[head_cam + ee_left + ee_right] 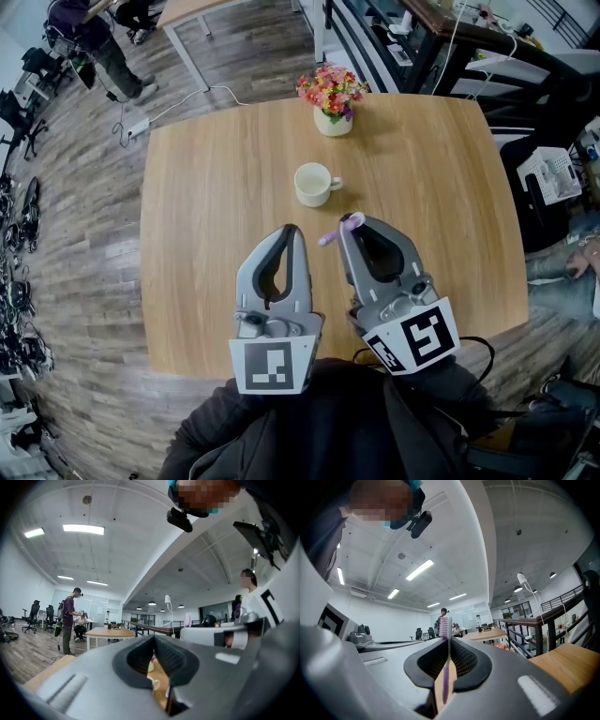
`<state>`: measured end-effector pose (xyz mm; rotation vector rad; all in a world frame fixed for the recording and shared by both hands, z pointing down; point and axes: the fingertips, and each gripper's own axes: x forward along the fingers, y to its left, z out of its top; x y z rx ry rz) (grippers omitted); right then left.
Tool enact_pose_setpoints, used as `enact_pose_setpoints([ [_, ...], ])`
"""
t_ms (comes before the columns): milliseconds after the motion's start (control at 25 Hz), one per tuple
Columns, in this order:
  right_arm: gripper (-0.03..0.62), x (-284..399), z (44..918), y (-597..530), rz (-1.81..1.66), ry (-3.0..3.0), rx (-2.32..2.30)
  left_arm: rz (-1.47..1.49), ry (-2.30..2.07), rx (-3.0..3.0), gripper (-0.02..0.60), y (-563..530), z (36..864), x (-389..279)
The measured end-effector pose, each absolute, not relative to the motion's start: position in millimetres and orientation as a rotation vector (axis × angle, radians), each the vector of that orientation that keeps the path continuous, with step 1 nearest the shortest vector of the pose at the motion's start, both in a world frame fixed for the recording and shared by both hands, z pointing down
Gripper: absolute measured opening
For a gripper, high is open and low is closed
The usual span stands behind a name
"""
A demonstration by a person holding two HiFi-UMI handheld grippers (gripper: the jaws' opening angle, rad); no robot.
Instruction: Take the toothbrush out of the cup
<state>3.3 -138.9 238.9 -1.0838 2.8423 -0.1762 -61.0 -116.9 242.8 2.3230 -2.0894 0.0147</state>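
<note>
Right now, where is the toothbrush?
The toothbrush is clamped in the right tool, mid head view, sticking out leftward over the table, just short of the cup.

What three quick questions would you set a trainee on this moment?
1. True or false: the toothbrush stands in the cup.
2. Which gripper holds the toothbrush? A: left gripper. B: right gripper. C: neither.
3. Fill in: the left gripper's jaws are ___, with nothing between them.
Key: 1 false; 2 B; 3 shut.
</note>
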Motion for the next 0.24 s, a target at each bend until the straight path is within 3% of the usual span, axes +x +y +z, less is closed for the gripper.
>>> enact_pose_setpoints([
  [240, 0.017, 4.1, 240.6, -138.0, -0.175, 2.841, -1.085, 0.016, -2.084, 2.315, 0.008, -115.9, 245.8, -59.9],
])
